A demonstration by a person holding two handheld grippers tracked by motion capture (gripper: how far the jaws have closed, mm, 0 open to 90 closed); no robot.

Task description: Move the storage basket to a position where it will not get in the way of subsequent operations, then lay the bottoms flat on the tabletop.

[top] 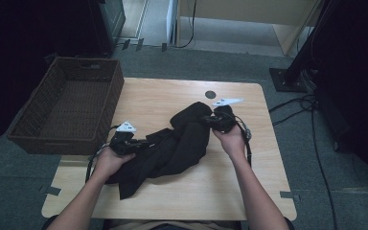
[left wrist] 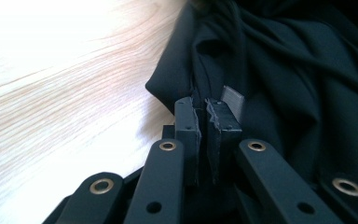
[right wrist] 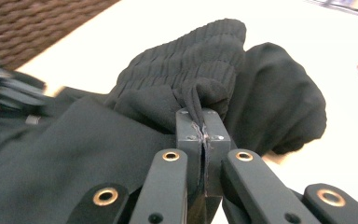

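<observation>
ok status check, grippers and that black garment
Left gripper and right gripper both shut on black garment. Garment bunched on table. Wicker basket off to left, nothing in way.

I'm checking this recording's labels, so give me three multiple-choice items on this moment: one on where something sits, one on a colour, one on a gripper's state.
1. Where does the dark brown woven wicker basket stand?
A. at the table's far left edge
B. at the table's near right corner
C. on top of the garment

2. What colour is the crumpled fabric garment on the light wooden table?
A. white
B. red
C. black

3. How does the right gripper stand?
A. wide open above the table
B. shut on a fold of the garment
C. shut on the basket's rim

Answers: 1 A, the high view shows the basket overhanging the table's far left side. 2 C, the cloth is black in every view. 3 B, the right gripper view shows its jaws pressed together with cloth pinched between them, near the ribbed cuff. The left gripper likewise pinches the garment.
</observation>
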